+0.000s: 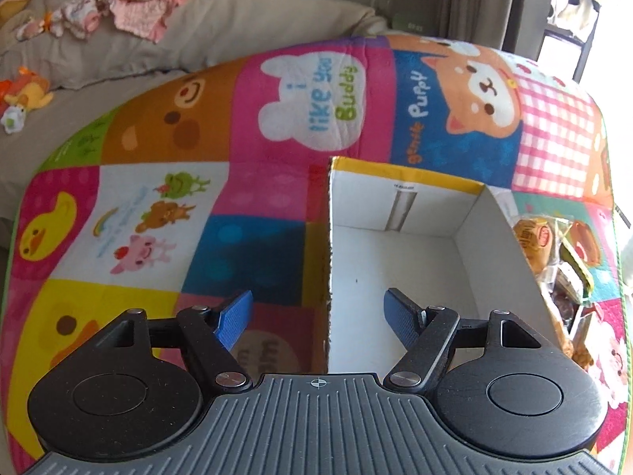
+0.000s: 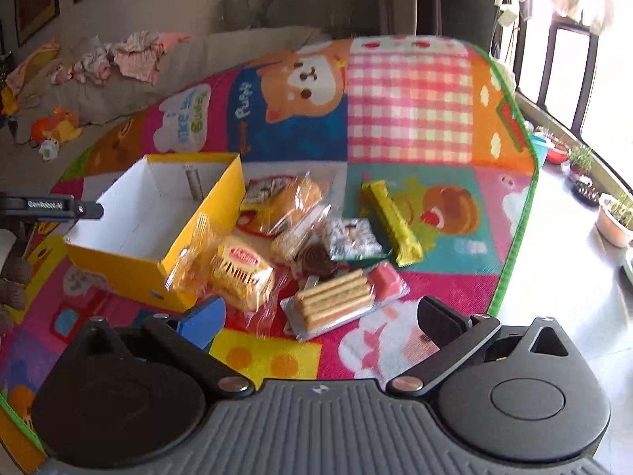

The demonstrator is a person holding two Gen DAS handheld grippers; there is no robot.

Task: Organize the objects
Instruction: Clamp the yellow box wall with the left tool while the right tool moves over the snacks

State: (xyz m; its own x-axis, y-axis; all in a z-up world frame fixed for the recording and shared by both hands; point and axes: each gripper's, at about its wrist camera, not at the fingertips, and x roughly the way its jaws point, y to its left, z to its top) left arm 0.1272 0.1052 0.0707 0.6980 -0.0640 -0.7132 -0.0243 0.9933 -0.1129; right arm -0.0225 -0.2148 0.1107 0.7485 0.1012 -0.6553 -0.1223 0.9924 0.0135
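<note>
A yellow cardboard box [image 2: 130,261] with a white inside [image 1: 399,261] stands open on a colourful play mat [image 1: 158,198]. Its inside shows nothing in it. My left gripper [image 1: 318,314] is open, its fingers straddling the box's left wall. Beside the box lies a pile of wrapped snacks: a yellow wafer pack [image 2: 241,273], a bun in clear wrap [image 2: 292,202], a chocolate swirl cake [image 2: 316,257], a biscuit tray with a pink block [image 2: 340,301] and a long yellow bar [image 2: 389,221]. My right gripper [image 2: 322,316] is open, just above the biscuit tray. The snacks also show in the left wrist view [image 1: 554,261].
A beige sofa cushion [image 1: 198,35] with pink baby clothes [image 1: 134,12] lies behind the mat. A soft toy [image 1: 27,95] sits at the left. Potted plants [image 2: 613,213] and a bright window stand right of the mat's green edge [image 2: 526,182].
</note>
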